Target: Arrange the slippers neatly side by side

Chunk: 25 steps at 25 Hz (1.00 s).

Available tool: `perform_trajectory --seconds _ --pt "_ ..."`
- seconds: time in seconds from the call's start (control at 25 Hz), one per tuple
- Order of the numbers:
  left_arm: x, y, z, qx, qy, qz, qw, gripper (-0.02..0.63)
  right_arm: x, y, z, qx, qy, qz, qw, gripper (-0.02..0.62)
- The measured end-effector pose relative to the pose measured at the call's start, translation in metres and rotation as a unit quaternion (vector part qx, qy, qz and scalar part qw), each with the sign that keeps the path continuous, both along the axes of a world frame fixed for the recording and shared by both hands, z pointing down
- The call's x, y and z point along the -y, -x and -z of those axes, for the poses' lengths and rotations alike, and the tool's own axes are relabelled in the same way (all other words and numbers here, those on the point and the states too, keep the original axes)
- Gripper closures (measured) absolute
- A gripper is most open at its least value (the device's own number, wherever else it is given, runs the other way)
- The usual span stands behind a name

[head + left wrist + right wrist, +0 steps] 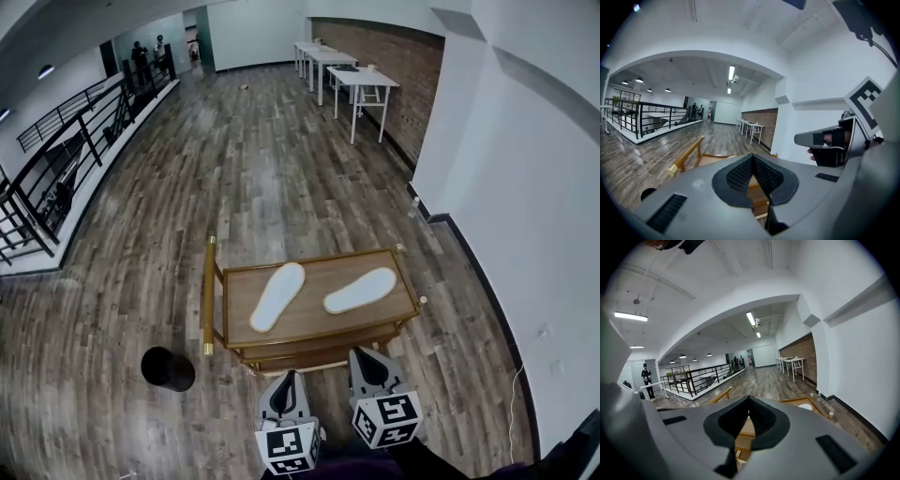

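Two white slippers lie soles-up on a wooden cart (317, 277), apart and splayed at different angles. The left slipper (277, 296) points up and right. The right slipper (360, 291) lies more crosswise. Both grippers hang at the near side of the cart, short of its top. My left gripper (286, 377) is shut on nothing; its pads (740, 176) meet at the tip. My right gripper (362, 356) is likewise shut and empty. In the right gripper view a bit of white slipper (805, 406) shows past the shut jaws of my right gripper (749, 399).
The cart has a gold handle bar (208, 295) on its left and lower shelves. A black round object (168, 368) sits on the wood floor at the left. A white wall (525, 234) runs along the right. White tables (361, 80) and a black railing (66, 159) stand farther off.
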State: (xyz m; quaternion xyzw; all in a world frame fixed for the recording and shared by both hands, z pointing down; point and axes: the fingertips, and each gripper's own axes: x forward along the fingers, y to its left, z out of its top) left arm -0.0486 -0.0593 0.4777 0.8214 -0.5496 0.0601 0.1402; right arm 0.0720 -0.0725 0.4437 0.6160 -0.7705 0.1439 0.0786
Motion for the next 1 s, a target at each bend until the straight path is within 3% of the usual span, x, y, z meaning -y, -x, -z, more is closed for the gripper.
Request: perform_trajectory --seconds 0.44,1.0 --pt "0.027 -0.001 -0.011 -0.015 0.019 -0.001 0.9997 0.606 0.026 -0.001 -0.004 -0.012 0.011 -0.008 1.0 0.597" --pt "0.12 -0.034 -0.004 0.0 0.018 0.029 0.9994 0.606 0.123 -0.03 -0.01 -0.001 0.026 0.031 0.999 0.597"
